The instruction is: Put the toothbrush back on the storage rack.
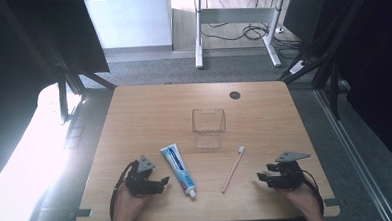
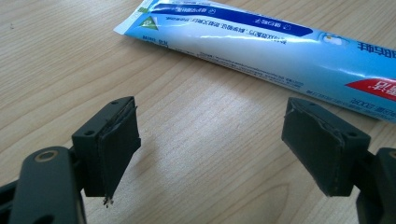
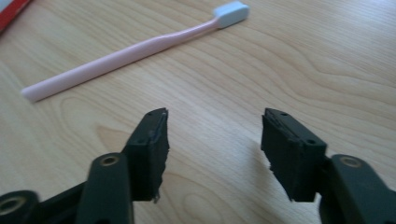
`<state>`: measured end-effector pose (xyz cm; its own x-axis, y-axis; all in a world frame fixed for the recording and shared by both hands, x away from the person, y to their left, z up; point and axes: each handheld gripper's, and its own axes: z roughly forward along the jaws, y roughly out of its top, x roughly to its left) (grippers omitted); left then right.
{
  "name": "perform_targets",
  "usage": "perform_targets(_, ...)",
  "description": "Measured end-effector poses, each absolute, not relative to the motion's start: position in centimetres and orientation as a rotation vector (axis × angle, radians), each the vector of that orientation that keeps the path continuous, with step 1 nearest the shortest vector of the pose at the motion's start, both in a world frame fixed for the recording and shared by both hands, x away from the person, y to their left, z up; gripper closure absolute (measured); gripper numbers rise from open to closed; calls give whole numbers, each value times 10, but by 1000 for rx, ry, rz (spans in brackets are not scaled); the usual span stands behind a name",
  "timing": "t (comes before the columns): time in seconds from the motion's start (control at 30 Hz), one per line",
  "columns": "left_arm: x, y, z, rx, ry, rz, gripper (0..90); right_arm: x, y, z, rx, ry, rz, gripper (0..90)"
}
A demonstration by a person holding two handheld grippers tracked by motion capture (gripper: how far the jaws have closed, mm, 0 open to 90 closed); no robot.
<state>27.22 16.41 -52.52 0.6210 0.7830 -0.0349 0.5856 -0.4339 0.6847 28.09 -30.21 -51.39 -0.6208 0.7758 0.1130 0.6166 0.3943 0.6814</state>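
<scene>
Wooden worktop (image 1: 134,123) carries everything. Your left claw (image 1: 163,182) spread wide, empty; toothpaste tube (image 1: 178,170) just beyond its tips. Your right claw (image 1: 261,177) also spread, empty; pink toothbrush (image 1: 233,170) near, ahead-left, untouched. Clear plastic cup (image 1: 209,128) upright mid-worktop.

A lab or office workroom — grey carpet floor (image 1: 147,71), black frame struts (image 1: 327,59) flanking the light wooden table (image 1: 144,122), white-legged desk (image 1: 199,45) with loose cables (image 1: 248,32) beyond it.
</scene>
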Motion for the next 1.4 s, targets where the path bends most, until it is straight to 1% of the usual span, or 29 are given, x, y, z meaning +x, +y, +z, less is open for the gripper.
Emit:
perform_targets(0.03, 272, 164, -526, 2174, 1070, 378, 190, 280, -299, -512, 1222, 2443, 1050, 554)
perform_targets(0.13, 272, 164, -526, 2179, 1070, 376, 190, 281, -295, -511, 1203, 2465, 1047, 623)
perform_targets(0.23, 272, 164, -527, 2181, 1069, 380, 190, 281, -292, -511, 1163, 2490, 1039, 677)
perform_targets(0.27, 271, 164, -527, 2181, 1069, 380, 190, 281, -292, -511, 1163, 2490, 1039, 677)
perform_targets(0.3, 271, 164, -527, 2180, 1071, 380, 190, 282, -290, -510, 1140, 2514, 1025, 712)
perform_targets(0.33, 271, 164, -527, 2183, 1071, 384, 190, 282, -290, -510, 1125, 2520, 1014, 728)
perform_targets(0.4, 271, 165, -528, 2183, 1073, 384, 190, 282, -288, -509, 1105, 2532, 1012, 757)
perform_targets(0.43, 271, 165, -528, 2183, 1073, 384, 190, 282, -288, -509, 1105, 2532, 1012, 757)
perform_targets(0.47, 271, 165, -528, 2183, 1076, 383, 190, 282, -284, -507, 1089, 2536, 1013, 788)
perform_targets(0.63, 271, 166, -528, 2177, 1077, 386, 190, 283, -278, -505, 1038, 2565, 985, 881)
perform_targets(0.73, 271, 167, -527, 2170, 1082, 387, 190, 283, -276, -505, 1027, 2575, 983, 900)
perform_targets(1.17, 271, 166, -529, 2167, 1087, 354, 187, 287, -254, -500, 975, 2615, 1023, 900)
perform_targets(1.4, 271, 167, -527, 2142, 1090, 338, 143, 292, -237, -497, 941, 2642, 1054, 900)
